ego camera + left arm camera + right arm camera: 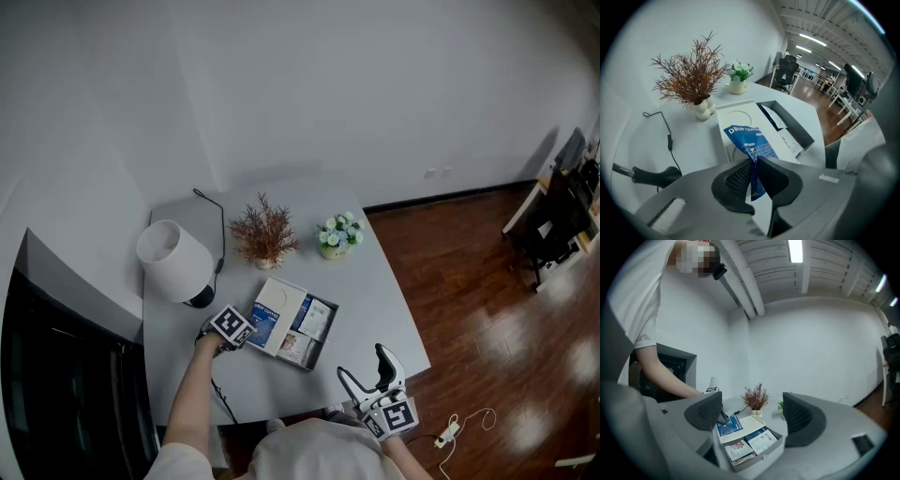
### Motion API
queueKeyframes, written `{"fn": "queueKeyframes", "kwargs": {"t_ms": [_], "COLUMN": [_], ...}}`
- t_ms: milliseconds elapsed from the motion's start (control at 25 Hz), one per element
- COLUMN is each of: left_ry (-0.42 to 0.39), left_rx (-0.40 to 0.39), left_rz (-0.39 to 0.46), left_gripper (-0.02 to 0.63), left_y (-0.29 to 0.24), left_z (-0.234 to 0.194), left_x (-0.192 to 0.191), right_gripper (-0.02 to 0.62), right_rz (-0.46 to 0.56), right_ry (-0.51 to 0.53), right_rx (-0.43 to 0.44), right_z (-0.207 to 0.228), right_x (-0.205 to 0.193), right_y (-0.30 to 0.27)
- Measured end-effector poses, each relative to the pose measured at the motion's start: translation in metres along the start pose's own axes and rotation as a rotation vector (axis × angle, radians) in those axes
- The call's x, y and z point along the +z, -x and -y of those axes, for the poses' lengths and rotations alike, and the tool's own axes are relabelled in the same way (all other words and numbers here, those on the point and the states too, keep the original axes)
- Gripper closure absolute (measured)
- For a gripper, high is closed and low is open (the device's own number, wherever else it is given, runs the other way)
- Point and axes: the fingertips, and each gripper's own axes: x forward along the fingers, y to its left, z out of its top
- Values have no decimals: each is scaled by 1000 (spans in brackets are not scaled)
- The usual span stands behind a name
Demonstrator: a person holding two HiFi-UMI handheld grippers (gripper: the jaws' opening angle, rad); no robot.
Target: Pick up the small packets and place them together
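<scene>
Centre frame, the left gripper [249, 331] was clamped on a blue printed flat packet [748, 139] over a white square lid [280, 304]; lower right, the right gripper [367, 372] had its 2 jaws apart, empty.

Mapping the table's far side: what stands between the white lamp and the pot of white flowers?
A reddish dried plant stands between the lamp and the flower pot; the head view shows it.

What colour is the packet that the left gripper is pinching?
The packet is blue with white lettering; clearest in the left gripper view.
</scene>
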Motion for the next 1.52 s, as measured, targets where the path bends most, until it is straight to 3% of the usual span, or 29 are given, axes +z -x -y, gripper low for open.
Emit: {"fn": "queueKeyframes", "kwargs": {"t_ms": [200,320,400,440,520,720,800,1120,1320,1400,1520], "left_ry": [-58,4,30,38,68,258,298,368,388,435,474], "left_rx": [64,105,158,164,181,258,302,602,788,797,786], "left_rz": [-69,-33,-55,-63,-2,390,514,928,1079,1093,1100], "left_gripper": [522,464,202,170,170,170,170,172,172,177,240], "left_y": [-12,-11,-6,-2,8,76,104,222,279,285,286], "left_z": [-10,-10,-17,-16,-12,12,27,82,114,122,130], "left_x": [-6,-5,-17,-24,-28,-9,-4,-2,-14,-21,-27], "right_gripper": [193,193,192,193,193,193,193,193,193,193,193], "right_rz": [-3,4,7,9,13,30,26,51,50,57,69], "right_ry": [5,0,-3,-3,-4,-4,37,36,20,30,30], "right_rx": [-13,-22,-18,-14,-5,30,55,158,222,244,258], "right_z": [-2,0,-1,-2,-4,-6,-12,-38,-58,-63,-65], "right_x": [1,2,3,3,4,10,13,27,26,29,33], "right_y": [4,5,4,3,0,-17,-26,-58,-70,-74,-78]}}
